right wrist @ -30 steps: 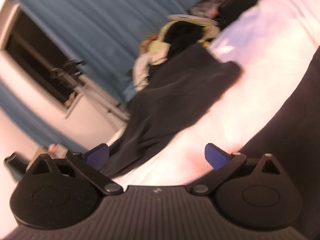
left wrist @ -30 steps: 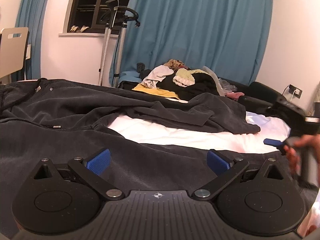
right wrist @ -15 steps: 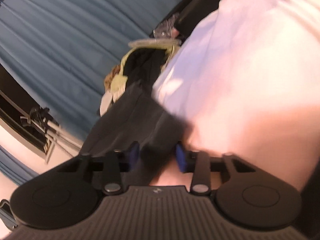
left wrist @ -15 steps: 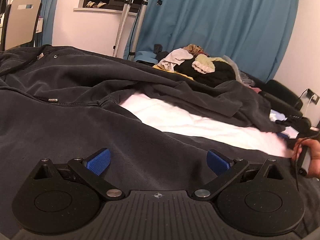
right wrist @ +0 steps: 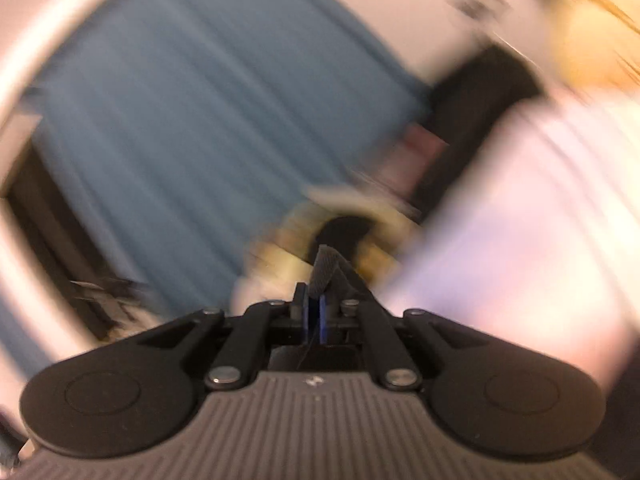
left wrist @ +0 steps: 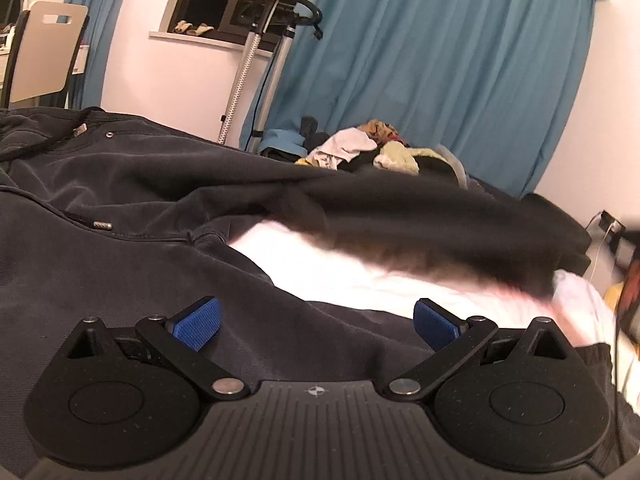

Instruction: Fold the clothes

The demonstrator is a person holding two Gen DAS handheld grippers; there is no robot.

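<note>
A dark grey hooded sweatshirt (left wrist: 132, 184) lies spread over a bed with a white sheet (left wrist: 360, 276). Its drawstring tip (left wrist: 102, 225) lies at the left. My left gripper (left wrist: 316, 322) is open and empty, low over the sweatshirt's body. One sleeve (left wrist: 432, 220) is lifted and blurred across the middle of the left wrist view. My right gripper (right wrist: 313, 312) is shut on the sleeve's cuff (right wrist: 326, 270), which sticks up between the blue pads. The right wrist view is badly blurred.
A heap of mixed clothes (left wrist: 372, 150) lies at the far end of the bed. Blue curtains (left wrist: 440, 72) hang behind it. A garment steamer stand (left wrist: 256, 60) stands by the window. A chair (left wrist: 44, 52) is at the far left. A wall socket (left wrist: 610, 222) is at the right.
My right gripper has closed on the sleeve's cuff and lifted it off the sheet; the sleeve now swings up across the bed. My left gripper has stayed open and moved only slightly.
</note>
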